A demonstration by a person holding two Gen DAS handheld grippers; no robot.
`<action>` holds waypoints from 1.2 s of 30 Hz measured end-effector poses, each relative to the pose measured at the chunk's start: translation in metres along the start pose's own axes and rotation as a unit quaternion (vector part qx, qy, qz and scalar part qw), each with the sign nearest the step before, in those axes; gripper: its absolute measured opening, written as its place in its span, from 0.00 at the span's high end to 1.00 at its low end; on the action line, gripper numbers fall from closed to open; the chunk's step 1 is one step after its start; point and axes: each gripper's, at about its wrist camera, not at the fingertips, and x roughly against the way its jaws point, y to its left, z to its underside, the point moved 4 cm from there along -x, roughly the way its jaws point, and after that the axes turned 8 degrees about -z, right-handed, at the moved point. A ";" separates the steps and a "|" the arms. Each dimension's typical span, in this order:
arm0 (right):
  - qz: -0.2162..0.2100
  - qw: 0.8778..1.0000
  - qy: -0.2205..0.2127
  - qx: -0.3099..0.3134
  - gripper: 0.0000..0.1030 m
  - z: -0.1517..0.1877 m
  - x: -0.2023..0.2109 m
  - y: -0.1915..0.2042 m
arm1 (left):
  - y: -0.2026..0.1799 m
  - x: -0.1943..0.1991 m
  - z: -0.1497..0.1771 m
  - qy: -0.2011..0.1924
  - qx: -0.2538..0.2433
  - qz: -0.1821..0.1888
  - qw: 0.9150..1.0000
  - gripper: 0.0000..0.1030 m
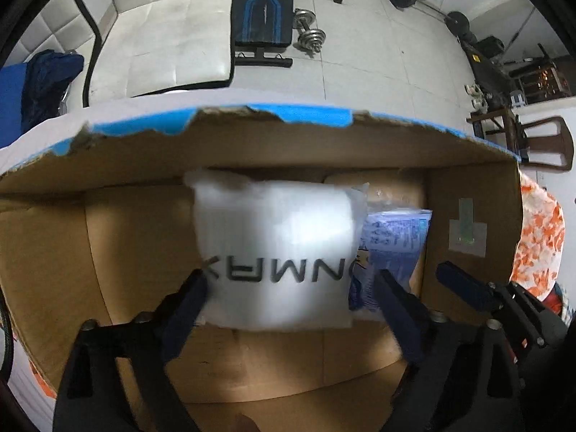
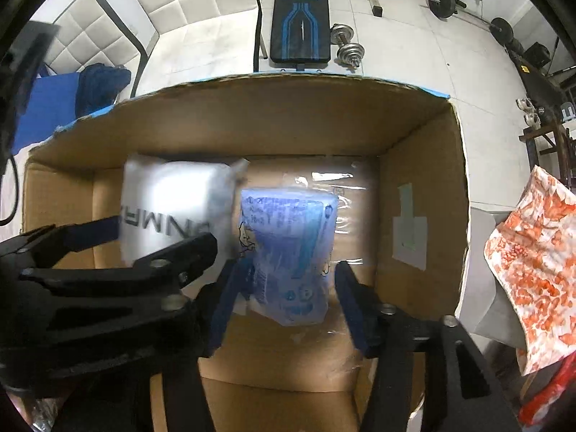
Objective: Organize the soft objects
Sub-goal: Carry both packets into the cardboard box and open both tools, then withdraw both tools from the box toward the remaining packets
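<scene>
White soft pack (image 1: 277,252), lettered in black, plastic-wrapped: inside the cardboard box (image 1: 252,151), standing up from the box floor near the far wall, left of centre. It sits dead ahead, at 12 o'clock, of the left hand-held gripper (image 1: 288,288), whose fingers flank its lower corners; whether they press it or merely bracket it cannot be told, the pack being blurred. Long axis roughly upright in the left wrist view, print upside down. Blue printed pack (image 2: 288,252), translucent wrap: just beside the white one at its 3 o'clock, touching or nearly so, also upright in the box. It lies at 12 o'clock of the right hand-held gripper (image 2: 286,280), fingers spread wide either side of it, left finger against its edge, right finger a little clear; firm grip not confirmed. Each pack is nearest its own-side gripper; the two grippers are close together, so the left one crosses the right wrist view at 9 o'clock. Judged step: setting both packs side by side. Outward: orange-patterned cloth (image 2: 532,270) beyond the box's right wall; weight bench (image 2: 300,14) and dumbbell (image 2: 347,45) on the floor beyond.
</scene>
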 end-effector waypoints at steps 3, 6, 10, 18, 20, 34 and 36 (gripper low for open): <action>-0.002 1.000 -0.001 -0.005 0.41 0.001 0.003 -0.003 | 0.002 0.005 -0.003 -0.008 0.009 0.006 1.000 0.06; -0.003 1.000 -0.005 -0.012 0.25 0.006 0.008 -0.007 | 0.003 0.011 -0.003 -0.022 0.011 0.003 1.000 0.04; -0.011 1.000 -0.011 -0.019 0.08 0.027 0.019 -0.009 | 0.006 0.023 0.003 -0.048 0.013 -0.006 0.999 0.00; -0.004 0.998 -0.059 -0.027 0.05 0.069 0.049 -0.005 | 0.016 0.053 0.033 -0.120 -0.008 -0.082 0.989 0.00; -0.002 0.997 -0.073 -0.026 0.05 0.084 0.059 -0.001 | 0.020 0.063 0.046 -0.129 -0.001 -0.080 0.988 0.00; 0.015 0.987 -0.159 -0.023 0.05 0.183 0.152 0.018 | 0.019 0.134 0.139 -0.213 -0.012 -0.093 0.973 0.00; 0.013 0.986 -0.167 -0.024 0.05 0.195 0.166 0.022 | 0.020 0.143 0.151 -0.218 -0.009 -0.085 0.972 0.00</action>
